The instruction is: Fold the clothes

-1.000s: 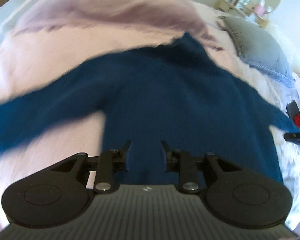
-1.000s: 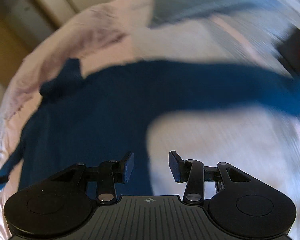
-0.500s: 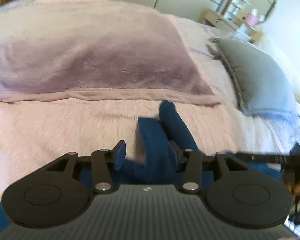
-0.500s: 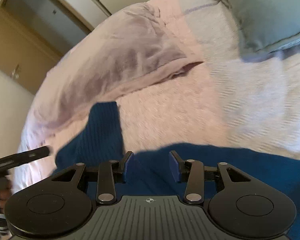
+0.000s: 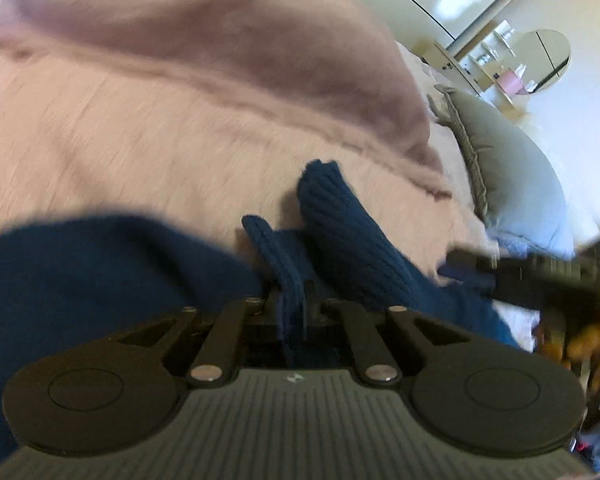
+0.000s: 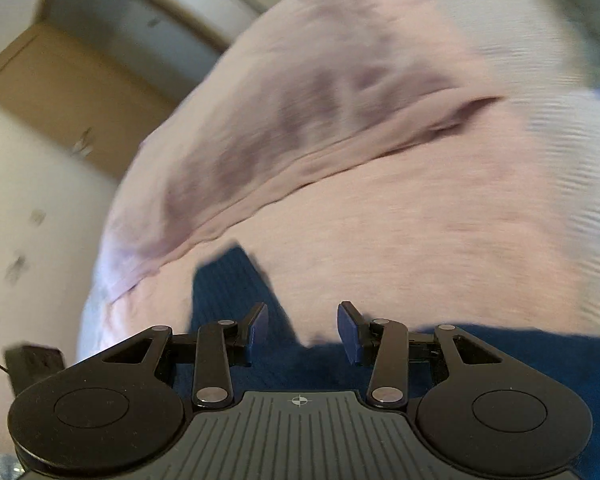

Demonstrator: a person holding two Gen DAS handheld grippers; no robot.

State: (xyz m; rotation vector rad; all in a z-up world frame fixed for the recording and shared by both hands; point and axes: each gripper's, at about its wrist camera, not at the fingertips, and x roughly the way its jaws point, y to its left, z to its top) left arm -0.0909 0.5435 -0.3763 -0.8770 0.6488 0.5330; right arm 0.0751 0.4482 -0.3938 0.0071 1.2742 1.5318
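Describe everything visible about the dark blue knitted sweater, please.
The dark blue knitted sweater looks like soft ribbed wool. It lies spread on the pink fluffy bed cover, with ribbed folds bunched upward. The left gripper is shut on one fold. The right gripper is open above its edge.

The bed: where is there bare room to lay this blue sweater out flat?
The pink bedspread is bare between the folded mauve blanket and the blue sweater, widest toward the grey pillow. It is crowded near the sweater, where the left gripper pinches knit and the right gripper hovers open.
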